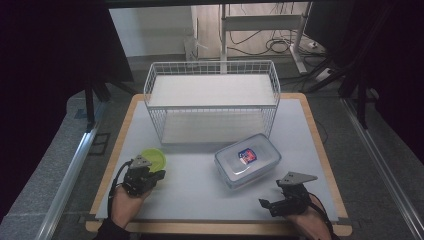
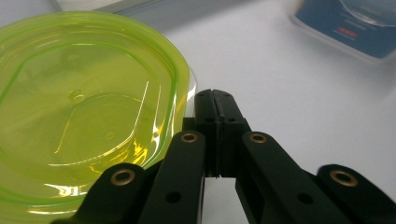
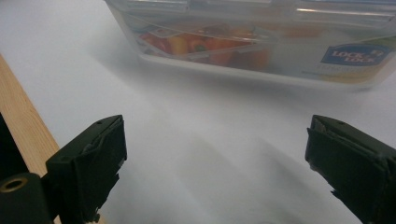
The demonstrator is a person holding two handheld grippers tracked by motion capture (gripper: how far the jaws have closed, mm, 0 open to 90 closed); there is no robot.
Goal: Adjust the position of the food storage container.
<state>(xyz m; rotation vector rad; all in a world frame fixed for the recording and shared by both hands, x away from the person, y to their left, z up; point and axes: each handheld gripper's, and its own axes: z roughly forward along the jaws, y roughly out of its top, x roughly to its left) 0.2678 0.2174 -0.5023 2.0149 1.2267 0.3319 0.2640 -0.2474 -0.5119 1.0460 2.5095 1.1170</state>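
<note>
Risking a nudge of the green lid (image 2: 88, 107) just beside the pinched-shut, empty left gripper (image 2: 215, 100); spread wide, empty, right gripper (image 3: 215, 154) near clear container (image 3: 261, 42), well apart from lid.

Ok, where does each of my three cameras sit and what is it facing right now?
High view: above the person's side, looking forward and down at the table, wire basket, both hands and grippers.
Left gripper view: rides the left gripper, jaws together, beside the green lid.
Right gripper view: rides the right gripper, jaws apart, facing the clear box.
Shared: the green lid and the clear box also show in the high view.
</note>
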